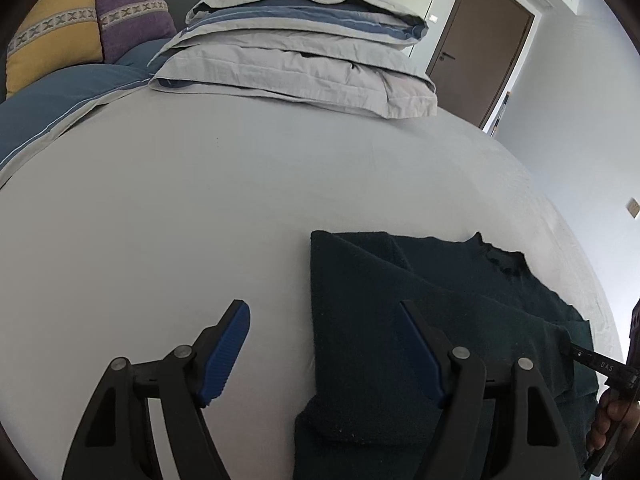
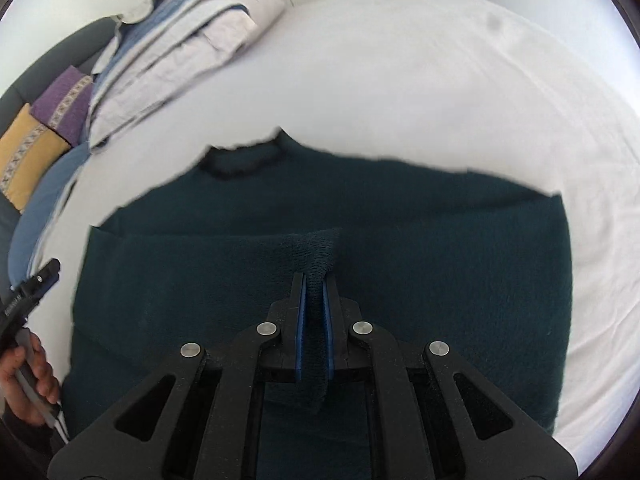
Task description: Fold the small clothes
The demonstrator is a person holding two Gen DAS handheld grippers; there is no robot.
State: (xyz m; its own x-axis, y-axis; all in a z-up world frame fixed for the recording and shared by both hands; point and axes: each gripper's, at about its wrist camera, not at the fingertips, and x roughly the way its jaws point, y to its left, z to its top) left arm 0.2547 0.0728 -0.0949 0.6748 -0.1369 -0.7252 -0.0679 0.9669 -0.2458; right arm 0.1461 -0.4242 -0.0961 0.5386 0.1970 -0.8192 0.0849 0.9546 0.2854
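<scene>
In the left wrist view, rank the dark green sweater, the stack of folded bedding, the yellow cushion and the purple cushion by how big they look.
1. Dark green sweater, though it lies nearest the camera, which inflates it.
2. Stack of folded bedding.
3. Yellow cushion.
4. Purple cushion, partly hidden, so its rank against the yellow one is unsure.

Two low, close wrist views, shared sweater (image 1: 420, 280).

Right gripper (image 2: 315, 304) jaws pinching sleeve of dark green sweater (image 2: 440, 260), white bed sheet (image 2: 400, 80)
</scene>
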